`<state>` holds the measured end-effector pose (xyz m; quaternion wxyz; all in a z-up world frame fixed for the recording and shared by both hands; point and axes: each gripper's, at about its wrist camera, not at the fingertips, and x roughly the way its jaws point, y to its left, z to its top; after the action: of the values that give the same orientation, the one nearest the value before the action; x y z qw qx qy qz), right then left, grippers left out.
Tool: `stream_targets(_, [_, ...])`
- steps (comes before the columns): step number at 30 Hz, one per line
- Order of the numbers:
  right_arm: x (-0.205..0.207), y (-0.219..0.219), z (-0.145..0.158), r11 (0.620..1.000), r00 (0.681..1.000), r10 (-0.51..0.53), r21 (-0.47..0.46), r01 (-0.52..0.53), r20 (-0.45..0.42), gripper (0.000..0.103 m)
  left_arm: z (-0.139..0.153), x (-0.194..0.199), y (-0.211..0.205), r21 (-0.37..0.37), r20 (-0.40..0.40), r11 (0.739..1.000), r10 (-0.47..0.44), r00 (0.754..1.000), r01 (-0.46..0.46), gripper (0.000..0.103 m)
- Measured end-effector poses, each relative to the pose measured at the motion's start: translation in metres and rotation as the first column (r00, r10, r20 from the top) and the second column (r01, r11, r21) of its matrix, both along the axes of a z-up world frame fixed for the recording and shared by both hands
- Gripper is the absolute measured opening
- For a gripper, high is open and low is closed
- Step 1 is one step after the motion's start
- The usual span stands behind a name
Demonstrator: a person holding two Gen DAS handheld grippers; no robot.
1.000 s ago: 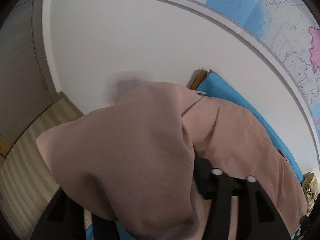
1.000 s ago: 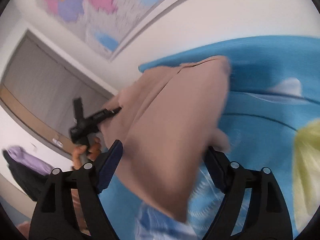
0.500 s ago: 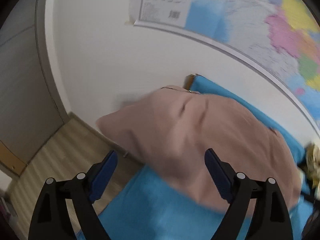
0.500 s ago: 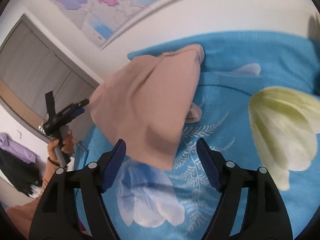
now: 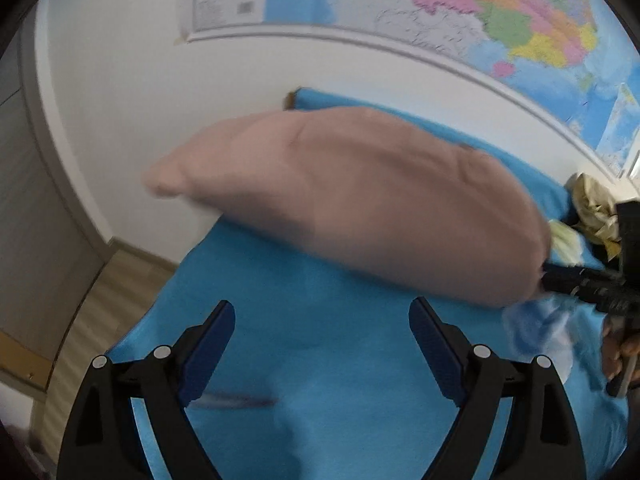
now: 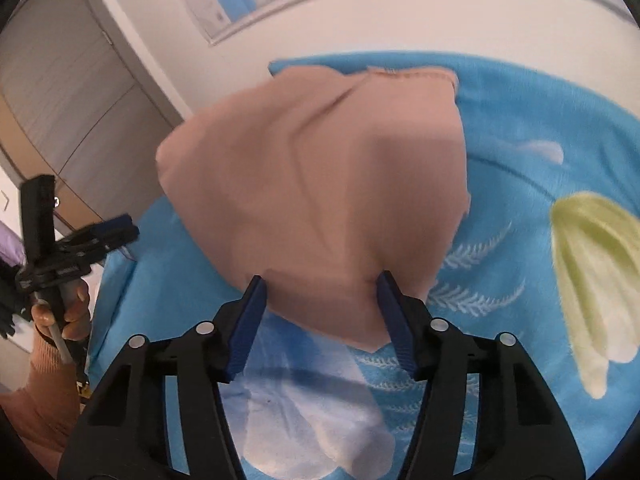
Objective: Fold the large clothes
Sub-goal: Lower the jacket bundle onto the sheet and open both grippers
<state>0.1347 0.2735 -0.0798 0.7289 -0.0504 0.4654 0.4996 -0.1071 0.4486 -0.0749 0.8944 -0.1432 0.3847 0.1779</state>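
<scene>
while both hand-held grippers (image 5: pixel 322 334) (image 6: pixel 320 312) gape empty, the pink garment (image 6: pixel 320 184) lies just ahead.

both black plastic claws, left claw (image 5: pixel 322 314) and right claw (image 6: pixel 320 292), carry blue ribbed pads and silver screws; bare-skinned hand (image 6: pixel 68 308), peach knit sleeve (image 6: pixel 44 392).

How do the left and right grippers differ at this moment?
The left gripper has only blue blanket between its fingers; the right gripper straddles the pink garment's near edge. The left's jaws spread wider than the right's. Both are open, gripping nothing.
</scene>
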Motion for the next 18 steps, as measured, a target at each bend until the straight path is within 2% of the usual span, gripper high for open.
stream_targets(3, [-0.004, -0.005, 0.006, 1.0, 1.0, -0.005, -0.024, 0.004, -0.005, 0.058, 0.008, 0.022, -0.002, 0.001, 0.038, 1.0, -0.017, 0.999, 0.017, 0.086])
stream_targets(5, [-0.007, -0.014, 0.023, 0.999, 1.0, -0.014, 0.046, 0.013, 0.009, 0.058, 0.013, 0.042, -0.003, 0.014, 0.049, 0.999, -0.033, 0.998, 0.033, 0.086])
stream_targets(7, [-0.01, -0.02, 0.035, 0.997, 0.998, -0.03, 0.072, 0.026, 0.056, 0.058, 0.013, 0.056, -0.004, 0.021, 0.045, 1.0, -0.023, 0.999, 0.022, 0.086])
stream_targets(9, [-0.012, -0.014, 0.039, 0.996, 0.997, -0.025, 0.084, 0.019, 0.068, 0.058, 0.007, 0.07, -0.004, -0.01, 0.032, 0.999, -0.031, 0.999, 0.032, 0.086])
stream_targets(11, [-0.013, -0.006, 0.036, 0.998, 0.997, -0.019, 0.069, 0.014, 0.074, 0.057, -0.002, 0.082, -0.006, -0.01, 0.007, 1.0, -0.014, 1.0, 0.014, 0.086])
stream_targets(14, [-0.02, 0.008, 0.022, 1.0, 0.994, 0.006, -0.002, -0.006, 0.107, 0.057, -0.01, 0.087, -0.006, -0.014, -0.014, 1.0, 0.013, 1.0, -0.013, 0.087])
stream_targets(18, [-0.027, 0.012, 0.011, 0.998, 0.99, 0.028, -0.054, -0.02, 0.141, 0.058, -0.01, 0.083, -0.008, -0.011, -0.026, 0.999, 0.034, 0.999, -0.034, 0.087])
